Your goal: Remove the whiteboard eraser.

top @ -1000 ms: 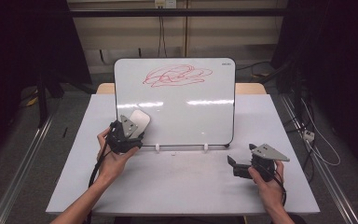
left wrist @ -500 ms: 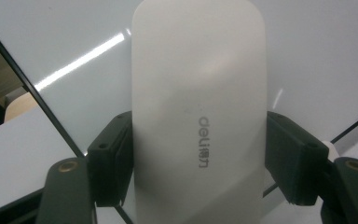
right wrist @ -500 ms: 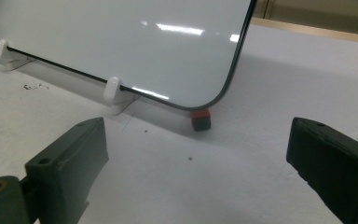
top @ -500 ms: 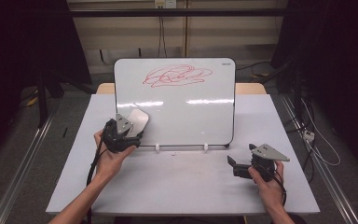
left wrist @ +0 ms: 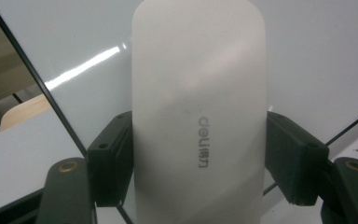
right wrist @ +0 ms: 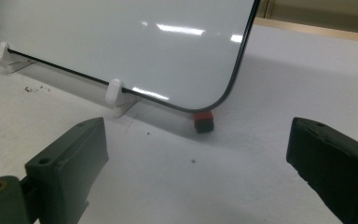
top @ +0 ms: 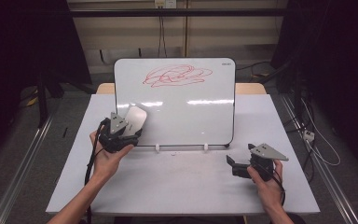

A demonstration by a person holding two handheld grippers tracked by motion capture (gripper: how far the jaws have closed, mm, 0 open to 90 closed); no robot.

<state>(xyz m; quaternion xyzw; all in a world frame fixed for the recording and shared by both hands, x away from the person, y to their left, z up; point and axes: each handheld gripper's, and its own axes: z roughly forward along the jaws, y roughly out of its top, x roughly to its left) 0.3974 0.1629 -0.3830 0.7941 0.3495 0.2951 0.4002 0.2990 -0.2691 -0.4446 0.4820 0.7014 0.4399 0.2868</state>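
Fingers of the left gripper are squeezed tight on a white eraser, one finger on each long side, near its lower half. In the high view the eraser sits in front of the low left part of the whiteboard, up off the bench. I cannot tell if it touches the board yet. Red scribbles are drawn near the top of the board, well above the eraser.

Fingers of the right gripper are spread wide with nothing between them, low over the bench to the right. From that gripper's own view, a small red block lies just under the board's bottom corner, and little white clips hold the board up.

I think the eraser is light and hard, with a smooth shell, so it could slip or twist if pushed hard. Holding the two long sides near the middle looks best, since that keeps it flat for wiping. The board only leans in its clips, so a hard push might tip it or slide it back.
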